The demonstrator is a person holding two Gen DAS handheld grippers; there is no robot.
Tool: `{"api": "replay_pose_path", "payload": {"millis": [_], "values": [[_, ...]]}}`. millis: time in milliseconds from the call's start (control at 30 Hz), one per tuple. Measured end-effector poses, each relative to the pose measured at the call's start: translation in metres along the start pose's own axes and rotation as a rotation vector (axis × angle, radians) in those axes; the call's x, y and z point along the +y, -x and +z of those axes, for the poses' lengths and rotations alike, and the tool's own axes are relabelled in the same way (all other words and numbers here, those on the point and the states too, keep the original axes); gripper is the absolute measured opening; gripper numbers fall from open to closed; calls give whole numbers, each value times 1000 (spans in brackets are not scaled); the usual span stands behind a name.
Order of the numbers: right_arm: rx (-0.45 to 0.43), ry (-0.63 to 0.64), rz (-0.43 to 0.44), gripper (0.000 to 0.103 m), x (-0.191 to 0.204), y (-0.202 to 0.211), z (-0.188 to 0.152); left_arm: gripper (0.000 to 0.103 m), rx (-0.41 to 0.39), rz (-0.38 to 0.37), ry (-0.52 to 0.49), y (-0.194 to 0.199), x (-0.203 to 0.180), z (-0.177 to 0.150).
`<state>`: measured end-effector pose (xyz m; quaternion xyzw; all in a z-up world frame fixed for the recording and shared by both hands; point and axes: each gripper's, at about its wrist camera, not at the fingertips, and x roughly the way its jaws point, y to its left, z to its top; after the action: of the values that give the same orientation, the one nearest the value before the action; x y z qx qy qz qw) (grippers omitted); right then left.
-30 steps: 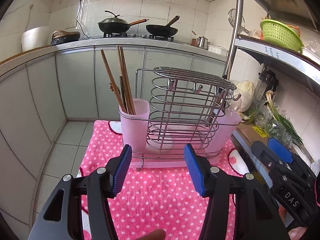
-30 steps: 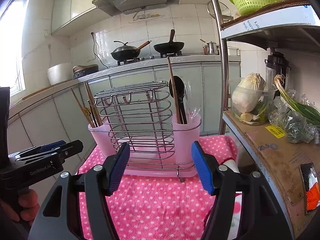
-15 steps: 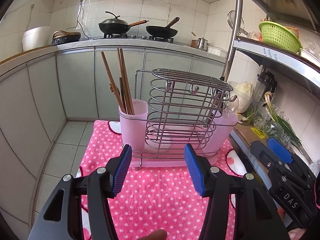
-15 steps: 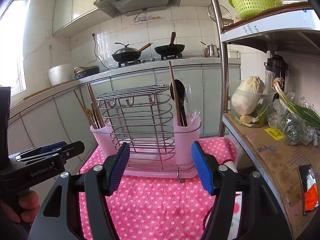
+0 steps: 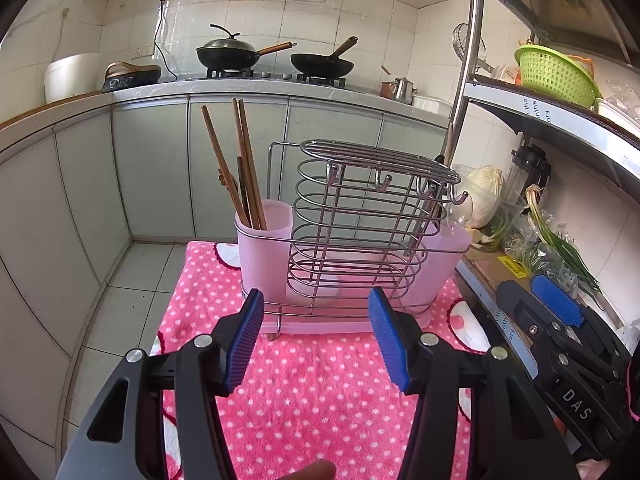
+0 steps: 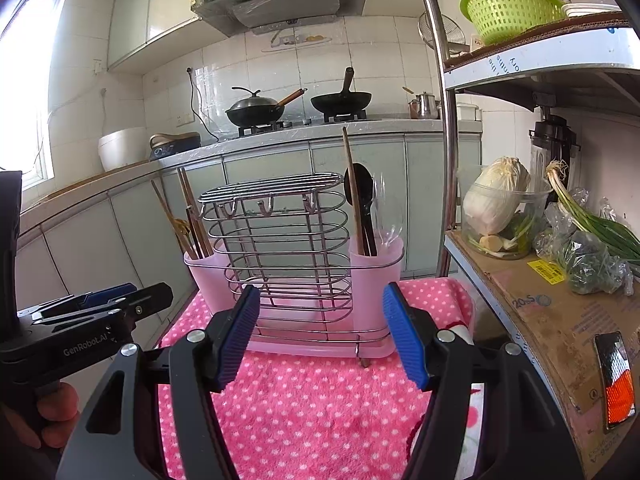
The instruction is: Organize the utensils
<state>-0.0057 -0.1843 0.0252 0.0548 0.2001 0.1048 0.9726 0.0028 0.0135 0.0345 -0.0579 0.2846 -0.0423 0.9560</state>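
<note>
Pink dotted cloth (image 5: 312,392) lies bare at frame bottom, both my claws, left gripper (image 5: 316,334) and right gripper (image 6: 322,330), gape wide and empty, so I judge the sorting done unless the lone chopstick (image 6: 352,184) standing with the spoons at centre needs a pinch high on its shaft and a lift straight up.

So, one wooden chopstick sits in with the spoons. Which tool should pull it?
Right, probably. The stray chopstick stands in the right cup, ahead of the open right tool. The left tool, also open, faces the other cup.
</note>
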Motion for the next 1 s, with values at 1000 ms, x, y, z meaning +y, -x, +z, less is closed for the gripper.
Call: {"api": "replay_pose_path", "payload": {"millis": [1000], "values": [[5, 16, -4, 65, 3, 0, 1, 54, 3, -7, -1, 1, 0, -2]]}}
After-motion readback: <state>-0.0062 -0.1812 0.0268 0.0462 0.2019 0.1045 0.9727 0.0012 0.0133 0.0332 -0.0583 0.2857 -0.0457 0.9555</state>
